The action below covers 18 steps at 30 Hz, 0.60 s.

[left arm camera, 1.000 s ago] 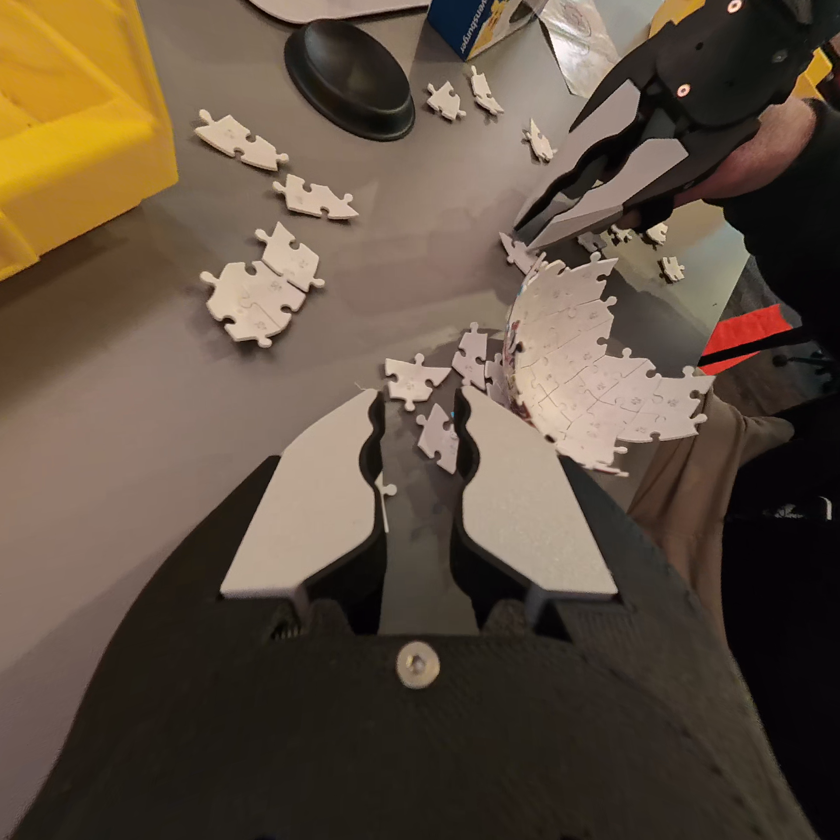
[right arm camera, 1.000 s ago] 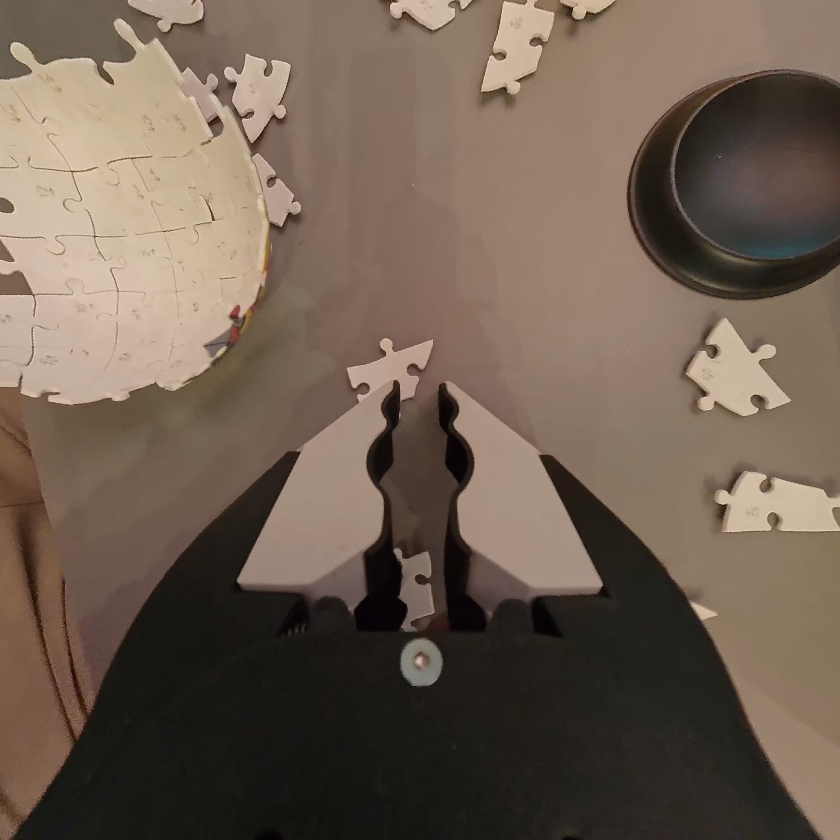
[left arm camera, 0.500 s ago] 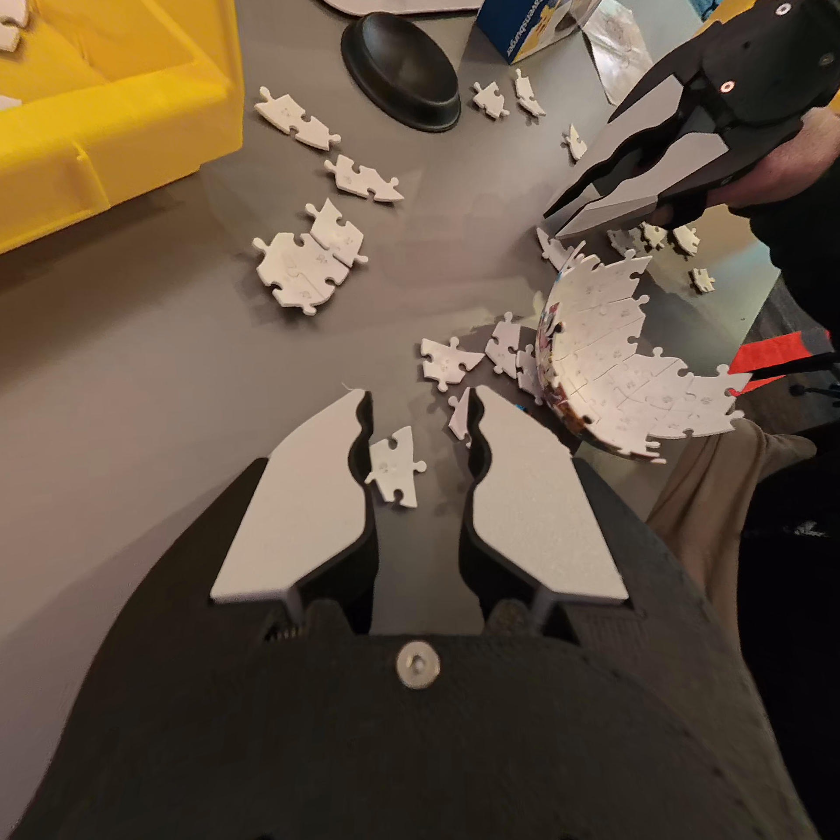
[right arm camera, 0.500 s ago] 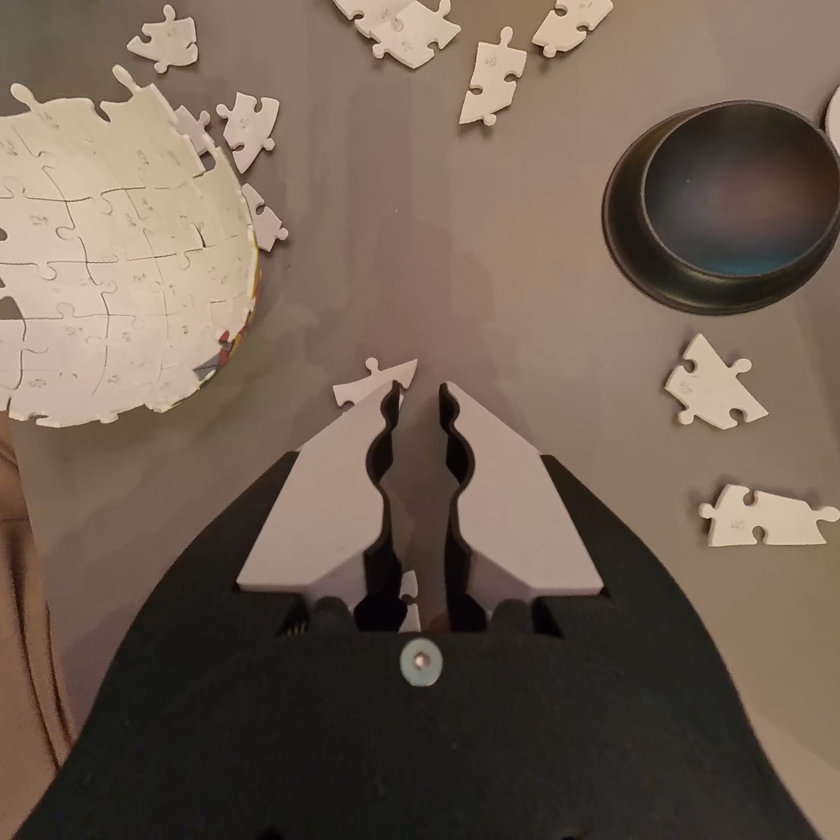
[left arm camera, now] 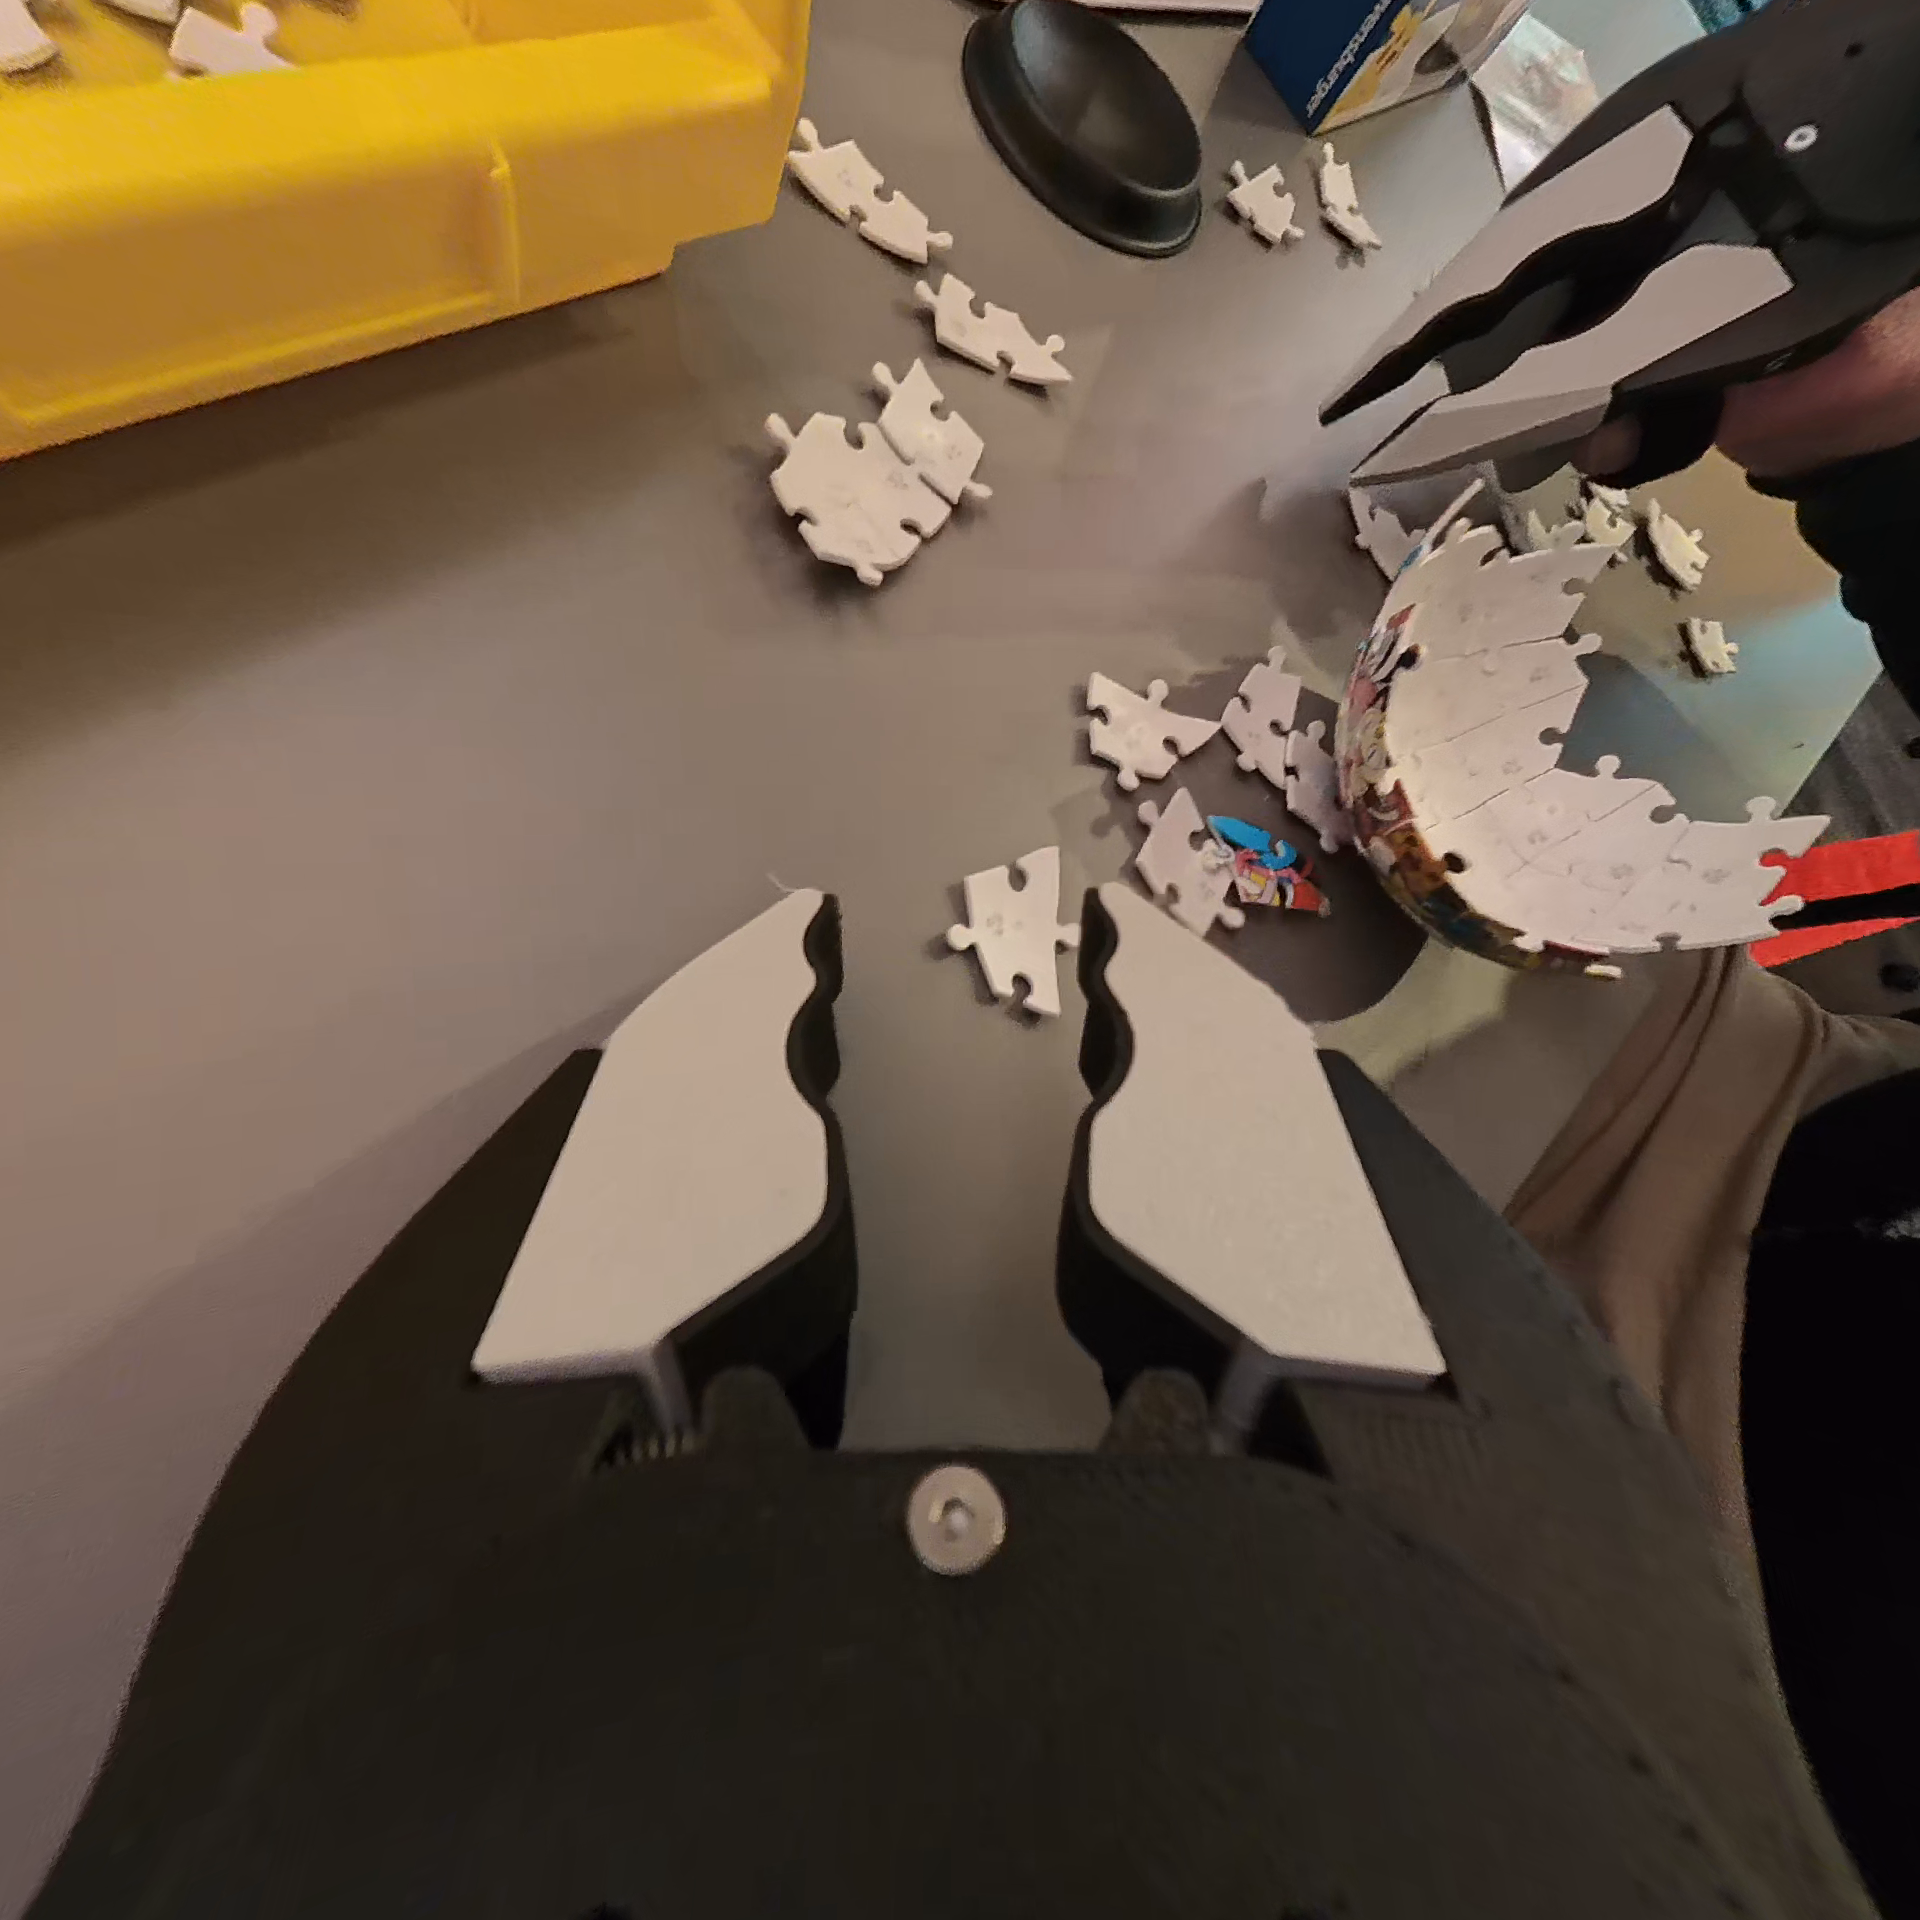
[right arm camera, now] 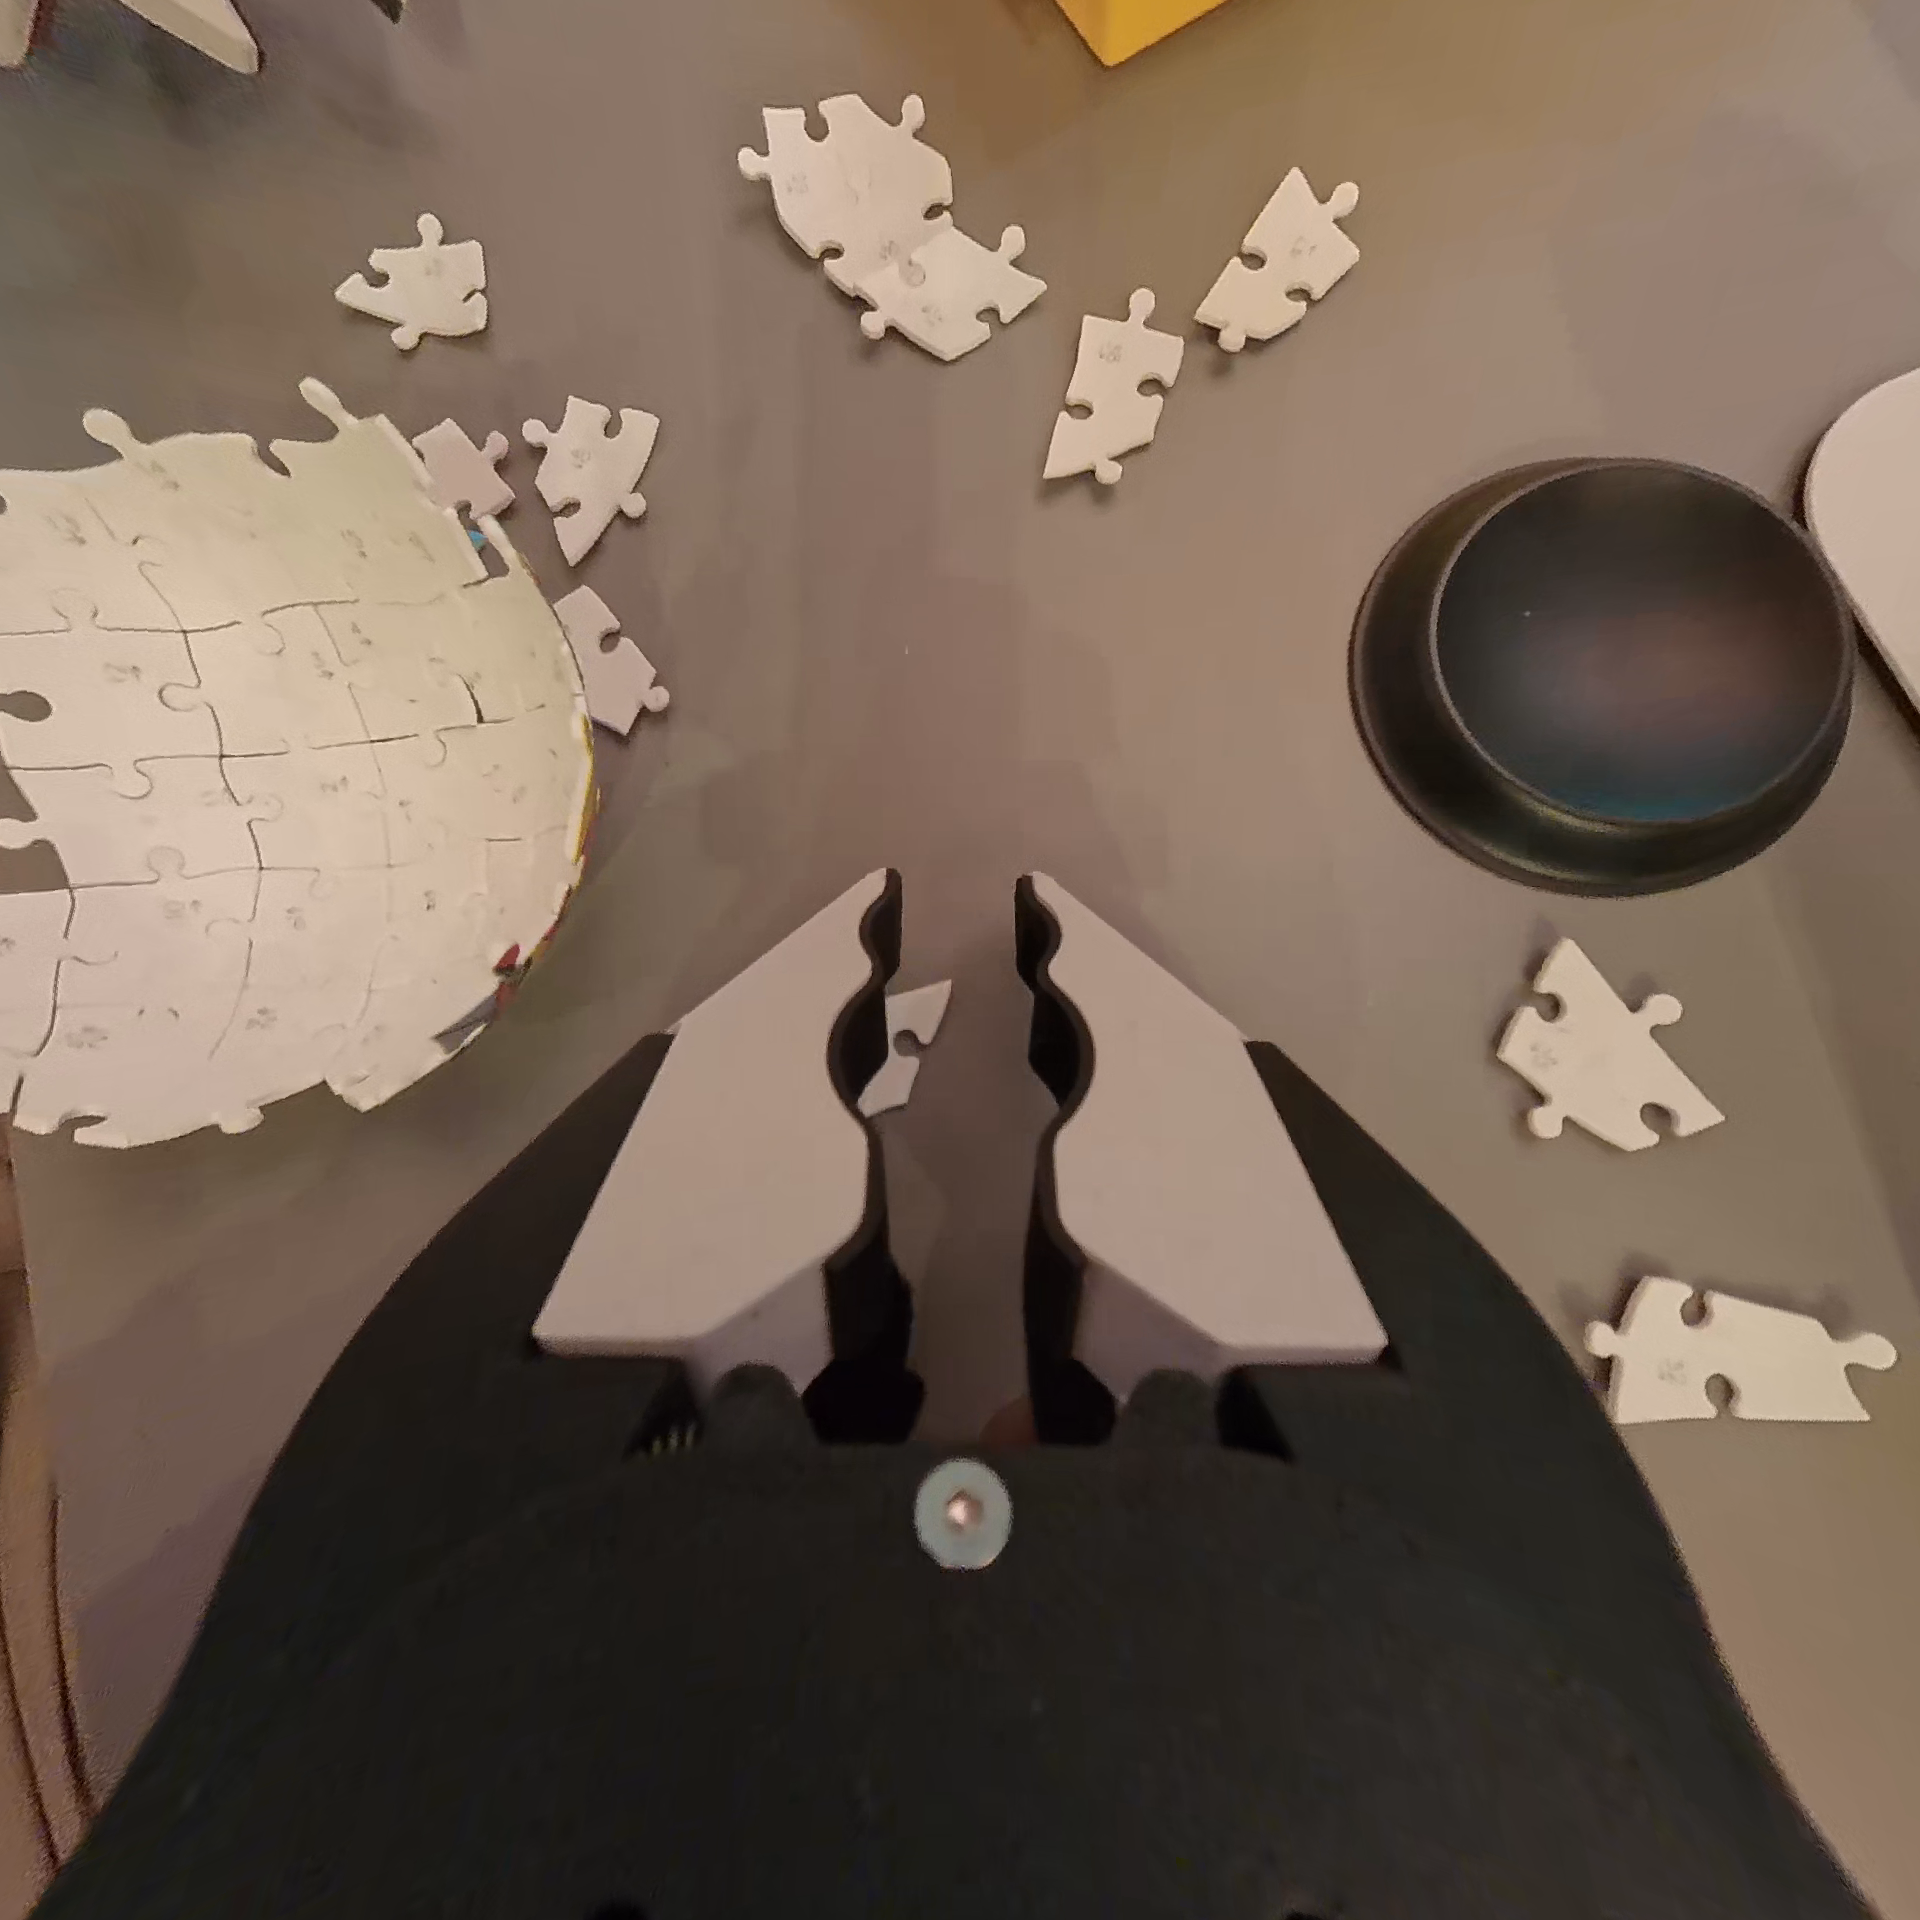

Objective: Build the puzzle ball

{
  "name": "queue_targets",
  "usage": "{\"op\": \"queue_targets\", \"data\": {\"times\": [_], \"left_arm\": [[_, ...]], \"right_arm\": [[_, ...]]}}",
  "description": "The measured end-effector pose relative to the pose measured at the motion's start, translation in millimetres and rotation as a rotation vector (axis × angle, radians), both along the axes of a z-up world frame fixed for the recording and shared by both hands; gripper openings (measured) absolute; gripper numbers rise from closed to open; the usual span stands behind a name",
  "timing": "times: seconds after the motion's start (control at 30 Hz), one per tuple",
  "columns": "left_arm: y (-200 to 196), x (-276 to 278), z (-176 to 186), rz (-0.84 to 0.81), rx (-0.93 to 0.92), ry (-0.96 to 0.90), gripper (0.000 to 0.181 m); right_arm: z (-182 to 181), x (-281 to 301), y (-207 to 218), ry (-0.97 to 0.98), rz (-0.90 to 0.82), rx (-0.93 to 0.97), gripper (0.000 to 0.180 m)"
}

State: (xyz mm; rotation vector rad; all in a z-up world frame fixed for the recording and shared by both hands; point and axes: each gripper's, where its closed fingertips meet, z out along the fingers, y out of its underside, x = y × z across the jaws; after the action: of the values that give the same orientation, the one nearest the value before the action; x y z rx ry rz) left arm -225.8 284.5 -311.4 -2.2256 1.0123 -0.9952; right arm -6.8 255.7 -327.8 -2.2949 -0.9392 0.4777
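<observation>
The half-built puzzle ball (left arm camera: 1507,769) lies on the grey table like a bowl, white inside, printed outside. It also shows in the right wrist view (right arm camera: 260,779). My left gripper (left arm camera: 956,914) is open and empty. A loose white piece (left arm camera: 1013,940) lies flat on the table between its tips, close to the right finger. My right gripper (right arm camera: 956,883) hovers with its jaws a little apart and nothing between them. A white piece (right arm camera: 909,1039) lies on the table under its fingers. The left wrist view shows the right gripper (left arm camera: 1345,447) just beyond the ball.
A black round stand (right arm camera: 1600,686) sits right of my right gripper. Several loose and joined white pieces (left arm camera: 883,478) are scattered around it and the ball. A yellow bin (left arm camera: 364,187) stands far left, a blue box (left arm camera: 1351,62) at the back. A person's leg is at the table's near edge. One gripper's finger ends stand about 25 cm off the other's.
My left gripper opened wider and let go of the white piece, which now lies on the table. It also drew back. My right gripper moved forward over the piece that lay at its tips.
</observation>
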Motion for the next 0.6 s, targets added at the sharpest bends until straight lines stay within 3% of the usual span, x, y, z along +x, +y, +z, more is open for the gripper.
{"op": "queue_targets", "data": {"times": [0.17, 0.6], "left_arm": [[-5.9, -5.9, -6.7, -0.028, 0.005, 0.035, 0.038], [-14.1, 20.2, -7.7, -0.118, 0.095, 0.074, 0.045]], "right_arm": [[-0.1, -3.3, 4.0, 0.015, -0.002, 0.001, 0.020], [2.0, -13.1, 0.6, 0.077, 0.036, -0.008, 0.022]]}}
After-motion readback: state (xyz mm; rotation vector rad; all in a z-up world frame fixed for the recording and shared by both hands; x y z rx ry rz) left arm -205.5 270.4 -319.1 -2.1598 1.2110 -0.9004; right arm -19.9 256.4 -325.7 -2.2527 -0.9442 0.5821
